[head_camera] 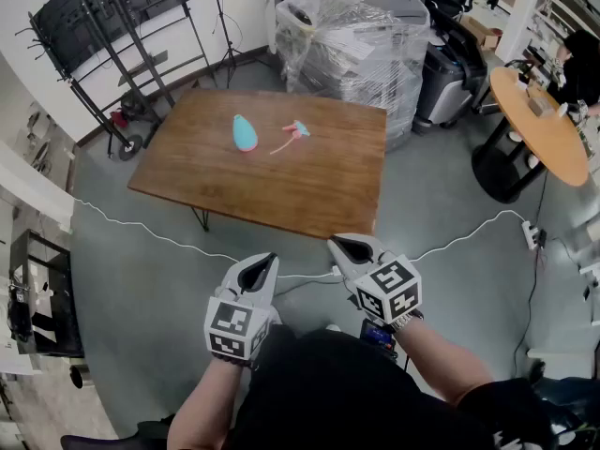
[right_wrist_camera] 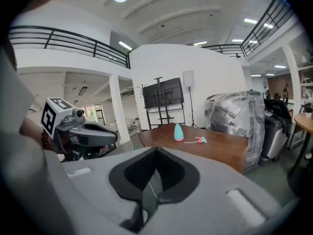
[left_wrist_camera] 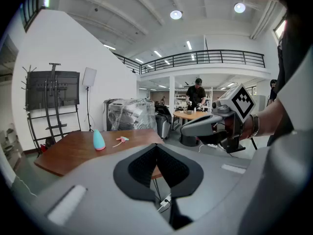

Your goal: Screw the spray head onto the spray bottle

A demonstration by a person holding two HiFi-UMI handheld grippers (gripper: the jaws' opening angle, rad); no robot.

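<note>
A teal spray bottle [head_camera: 245,132] lies on the wooden table [head_camera: 309,181], with a pink-and-teal spray head [head_camera: 294,131] and its thin tube just to its right. The bottle [left_wrist_camera: 99,140] and spray head [left_wrist_camera: 121,139] show far off in the left gripper view; the bottle [right_wrist_camera: 179,132] stands upright beside the spray head [right_wrist_camera: 199,140] in the right gripper view. My left gripper [head_camera: 262,268] and right gripper [head_camera: 350,247] hover over the floor, well short of the table's near edge. Both are shut with nothing between their jaws.
A plastic-wrapped pallet stack [head_camera: 352,36] stands behind the table. A black rack on wheels [head_camera: 112,36] is at the back left, a round orange table [head_camera: 539,125] at the right. A white cable [head_camera: 187,244] runs across the grey floor in front of the table.
</note>
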